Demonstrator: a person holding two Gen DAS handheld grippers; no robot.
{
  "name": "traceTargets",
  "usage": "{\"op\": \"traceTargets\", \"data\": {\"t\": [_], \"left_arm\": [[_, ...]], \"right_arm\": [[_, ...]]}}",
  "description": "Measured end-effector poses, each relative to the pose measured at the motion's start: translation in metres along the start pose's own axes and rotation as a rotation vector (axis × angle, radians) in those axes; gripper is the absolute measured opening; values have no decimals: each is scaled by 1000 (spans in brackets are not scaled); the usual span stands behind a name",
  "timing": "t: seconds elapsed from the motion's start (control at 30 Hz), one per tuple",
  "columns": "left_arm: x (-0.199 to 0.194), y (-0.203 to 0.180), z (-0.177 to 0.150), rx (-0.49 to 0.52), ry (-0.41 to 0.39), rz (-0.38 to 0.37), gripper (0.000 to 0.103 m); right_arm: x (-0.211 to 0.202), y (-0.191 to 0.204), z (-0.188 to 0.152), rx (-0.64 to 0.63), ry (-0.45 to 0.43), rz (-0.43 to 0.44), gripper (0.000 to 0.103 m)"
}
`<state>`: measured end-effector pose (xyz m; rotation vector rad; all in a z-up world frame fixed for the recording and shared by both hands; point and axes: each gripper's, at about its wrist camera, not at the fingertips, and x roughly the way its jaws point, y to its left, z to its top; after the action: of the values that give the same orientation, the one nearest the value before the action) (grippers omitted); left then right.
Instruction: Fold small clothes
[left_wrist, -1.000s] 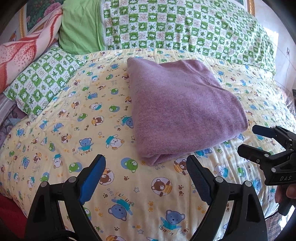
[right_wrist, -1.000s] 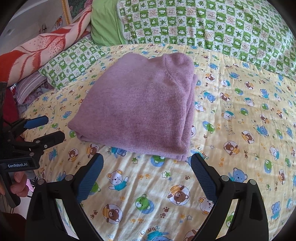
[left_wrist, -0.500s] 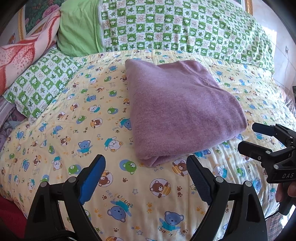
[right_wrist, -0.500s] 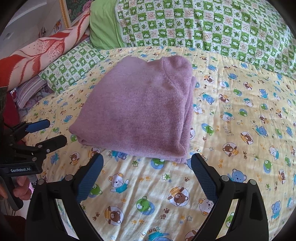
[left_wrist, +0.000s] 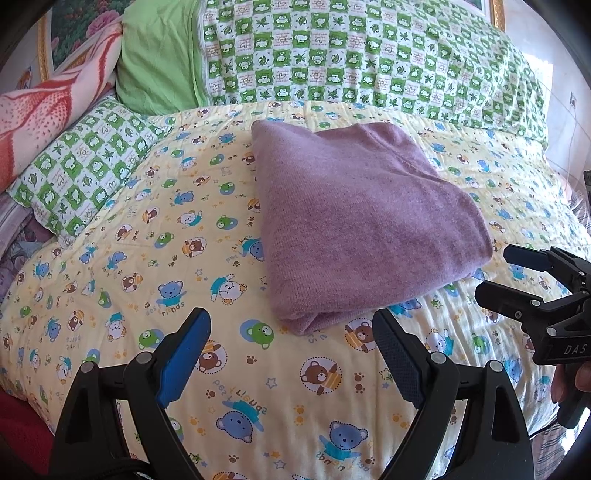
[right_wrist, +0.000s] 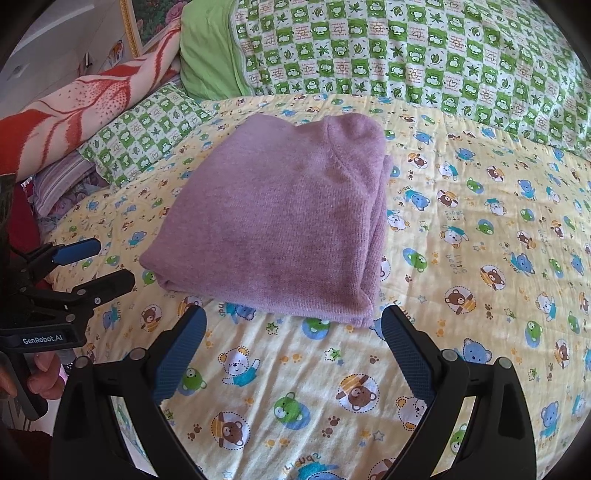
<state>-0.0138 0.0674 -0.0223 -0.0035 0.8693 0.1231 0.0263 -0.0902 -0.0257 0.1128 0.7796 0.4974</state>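
A purple knit garment (left_wrist: 362, 218) lies folded in a thick rectangle on the bed; it also shows in the right wrist view (right_wrist: 280, 221). My left gripper (left_wrist: 291, 328) is open and empty, just short of the garment's near corner. My right gripper (right_wrist: 291, 325) is open and empty, just short of the garment's near edge. Each gripper shows in the other's view, the right one (left_wrist: 495, 273) beside the garment's right corner and the left one (right_wrist: 110, 262) beside its left corner.
The bed has a yellow bear-print sheet (left_wrist: 147, 266). Green checked pillows (left_wrist: 369, 59) and a plain green one (left_wrist: 159, 62) line the far side. A smaller checked pillow (left_wrist: 81, 166) and a red-and-pink blanket (left_wrist: 48, 114) lie at the left.
Both grippers have drawn back a little from the garment, which now sits slightly farther off in both views. The garment has not moved.
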Motion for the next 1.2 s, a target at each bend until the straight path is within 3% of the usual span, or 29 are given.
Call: {"op": "traceTargets", "data": {"t": [1.2], "left_arm": [[-3,-4,1,4,-2,1,90]], "right_arm": [[-5,-3,2,6,-8,3,96]]}}
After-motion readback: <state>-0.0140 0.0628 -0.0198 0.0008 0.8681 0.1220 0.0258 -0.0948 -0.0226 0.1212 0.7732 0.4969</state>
